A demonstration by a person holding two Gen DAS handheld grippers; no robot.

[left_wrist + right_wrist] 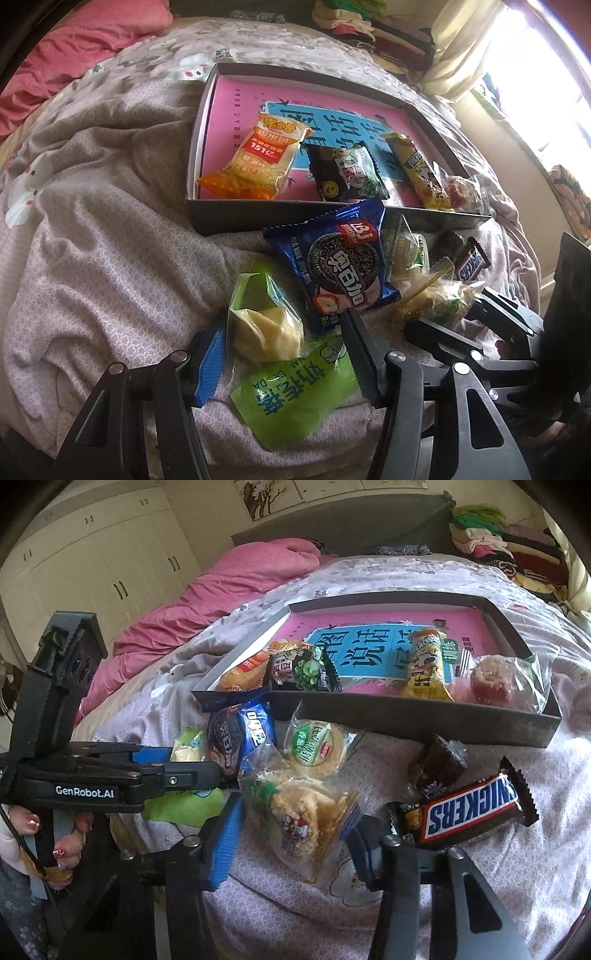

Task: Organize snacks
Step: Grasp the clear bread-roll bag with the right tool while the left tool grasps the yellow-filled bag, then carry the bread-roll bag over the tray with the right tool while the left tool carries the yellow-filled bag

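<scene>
Two light, crinkly packets lie on the quilt before the tray (207,133): the left gripper (284,354) pinches the soft green-wrapped cake (266,325), the right gripper (295,845) the brittle rice-crisp bag (303,812); hold both mid-body, gently.

The left tool (207,771) is black, with silver screws, blue ridged pads and white letters, "GenRobot.AI". The right tool (291,843) looks the same. The hand (55,834) has shiny pink nails and a pale sleeve.
</scene>
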